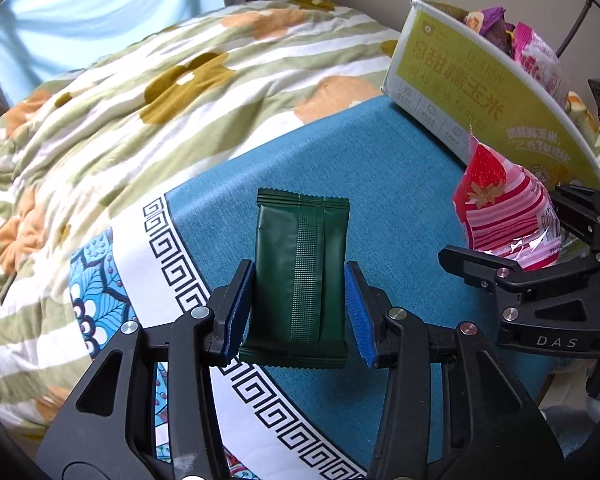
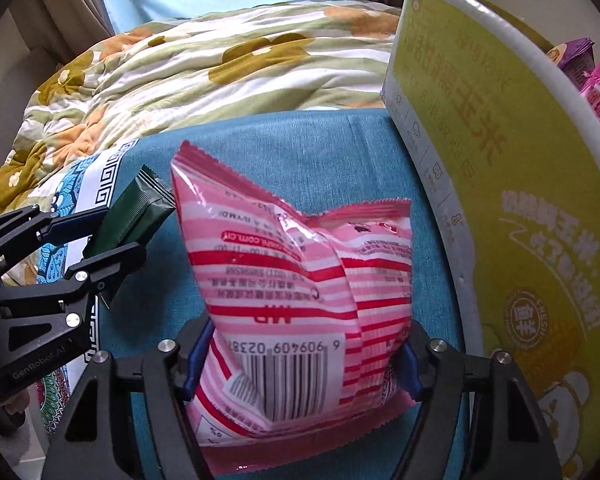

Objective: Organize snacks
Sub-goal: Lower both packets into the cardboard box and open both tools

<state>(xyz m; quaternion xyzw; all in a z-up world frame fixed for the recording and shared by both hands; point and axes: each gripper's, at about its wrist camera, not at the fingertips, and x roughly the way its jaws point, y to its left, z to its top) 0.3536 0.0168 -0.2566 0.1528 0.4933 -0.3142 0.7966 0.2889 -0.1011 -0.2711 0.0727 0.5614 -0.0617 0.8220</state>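
Above cloth (image 1: 380,168): grippers (both) clamping packets.

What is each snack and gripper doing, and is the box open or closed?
Left gripper: shut on the dark green foil snack packet.
Right gripper: shut on the pink striped plastic snack bag.
Yellow-green cardboard box: open on top, purple and pink snack packets inside.
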